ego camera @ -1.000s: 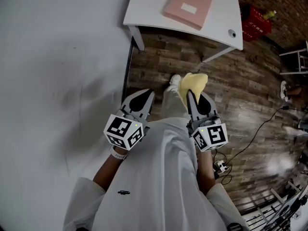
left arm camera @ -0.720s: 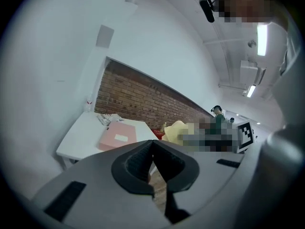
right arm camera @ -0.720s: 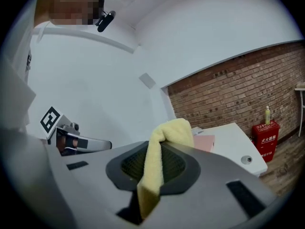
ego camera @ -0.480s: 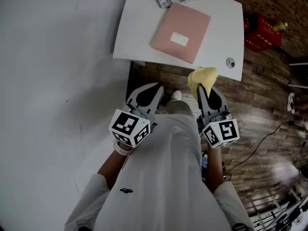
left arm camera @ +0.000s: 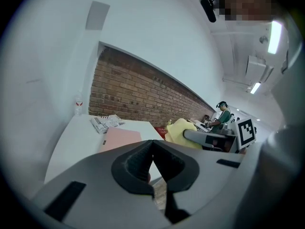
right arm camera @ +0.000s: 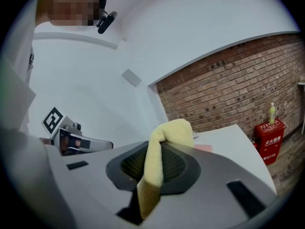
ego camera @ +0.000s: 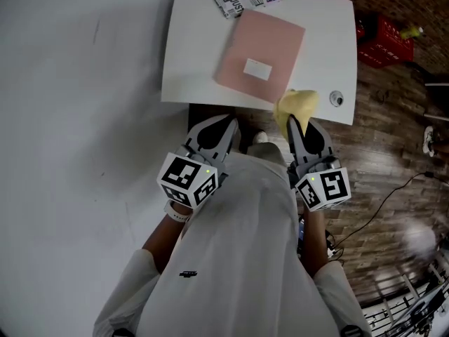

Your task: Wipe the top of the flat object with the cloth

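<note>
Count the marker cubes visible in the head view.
2: the left cube sits on the left tongs; the right cube sits on the right tongs, which grip the cloth. None seems hidden.

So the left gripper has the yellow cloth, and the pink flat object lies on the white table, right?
Not quite. The yellow cloth is pinched in the right gripper, not the left, as the right gripper view shows. The left gripper is shut with nothing between its fingers. The pink flat object does lie on the white table.
</note>
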A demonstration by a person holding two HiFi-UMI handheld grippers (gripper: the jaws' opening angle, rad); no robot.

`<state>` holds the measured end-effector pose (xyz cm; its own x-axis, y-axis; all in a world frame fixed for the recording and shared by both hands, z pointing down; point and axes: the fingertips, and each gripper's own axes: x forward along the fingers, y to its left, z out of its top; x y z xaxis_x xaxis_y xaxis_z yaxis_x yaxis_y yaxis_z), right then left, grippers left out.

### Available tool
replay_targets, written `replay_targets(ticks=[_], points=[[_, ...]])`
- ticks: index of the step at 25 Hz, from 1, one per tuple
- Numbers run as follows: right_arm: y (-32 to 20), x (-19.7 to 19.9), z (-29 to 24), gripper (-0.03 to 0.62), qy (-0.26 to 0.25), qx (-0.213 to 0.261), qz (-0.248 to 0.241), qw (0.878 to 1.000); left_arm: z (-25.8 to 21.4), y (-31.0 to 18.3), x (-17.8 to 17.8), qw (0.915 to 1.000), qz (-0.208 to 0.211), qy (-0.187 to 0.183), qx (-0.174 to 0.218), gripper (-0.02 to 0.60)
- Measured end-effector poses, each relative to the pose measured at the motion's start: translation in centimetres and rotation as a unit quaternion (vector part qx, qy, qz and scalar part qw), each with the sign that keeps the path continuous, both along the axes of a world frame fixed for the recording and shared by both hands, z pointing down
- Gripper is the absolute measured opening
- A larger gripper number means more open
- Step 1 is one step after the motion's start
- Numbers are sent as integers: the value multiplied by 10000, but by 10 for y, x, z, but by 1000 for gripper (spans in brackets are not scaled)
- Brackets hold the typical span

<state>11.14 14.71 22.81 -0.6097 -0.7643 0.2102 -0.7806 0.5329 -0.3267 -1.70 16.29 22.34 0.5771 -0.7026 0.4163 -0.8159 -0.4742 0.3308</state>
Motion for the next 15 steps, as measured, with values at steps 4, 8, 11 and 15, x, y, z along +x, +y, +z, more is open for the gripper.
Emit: replay_targets(ticks=[4,8,11,15], points=[[-20,0,-8,58,71,21,232,9997,-5,-24,-4,9998,216,-34,-14,15],[-31,-8,-1,58,187,-34,209,9996,1,-38,-11,9995,296,-39,-26,15],[-37,-14,8,58,207,-99,221,9995,11,-41,-17,9996,275,35,-95,15],[-49,-23,15,58,251,-159,176,9994,22,-47,-27,9996,192,88,-207,15]])
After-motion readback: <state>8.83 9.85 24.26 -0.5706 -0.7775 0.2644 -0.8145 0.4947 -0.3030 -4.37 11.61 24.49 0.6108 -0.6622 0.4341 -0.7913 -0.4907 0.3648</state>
